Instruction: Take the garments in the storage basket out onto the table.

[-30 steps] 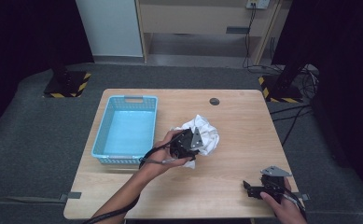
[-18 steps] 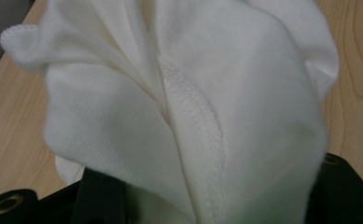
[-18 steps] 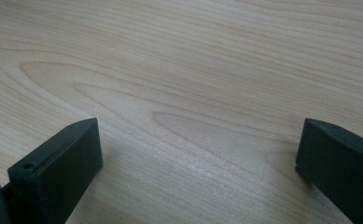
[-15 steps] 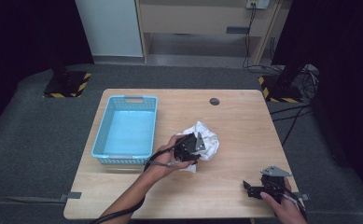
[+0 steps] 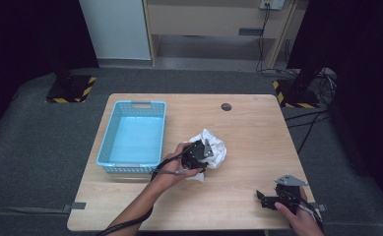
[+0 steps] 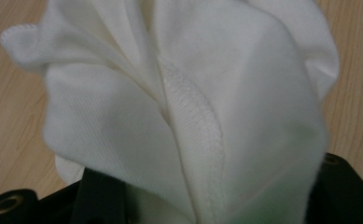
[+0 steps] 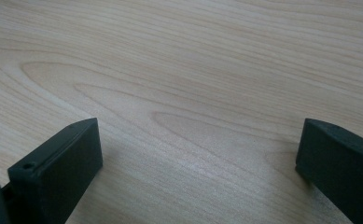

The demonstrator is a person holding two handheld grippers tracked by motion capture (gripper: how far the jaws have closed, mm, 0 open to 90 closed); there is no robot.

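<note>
Wooden table [image 5: 238,128], seen from the high view. At its left, a light blue plastic basket [image 5: 111,142] with slotted walls sits flat, long side running away from the person. Its floor is bare; nothing lies in it.

Just right of the basket's near corner, the left hand [image 5: 172,169] holds the left gripper [image 5: 199,150], cable trailing back along the forearm. The gripper is pressed into a crumpled white cloth [image 5: 213,150], which lies on the table near its middle, just beside the basket and outside it. In the left gripper view, the cloth [image 6: 184,107] bunches up directly over the jaws, a stitched hem running down between the folds. The jaws look closed on the cloth, though the fabric hides their tips, so the grip is probable, not confirmed.

Farther back, a small dark round disc [image 5: 226,106] sits on the tabletop, well apart from the cloth.

At the near right corner, the right hand [image 5: 297,216] holds the right gripper [image 5: 265,200] low over bare wood. Right gripper view: the right gripper [image 7: 198,154] has jaws spread wide apart, with nothing between them.
</note>
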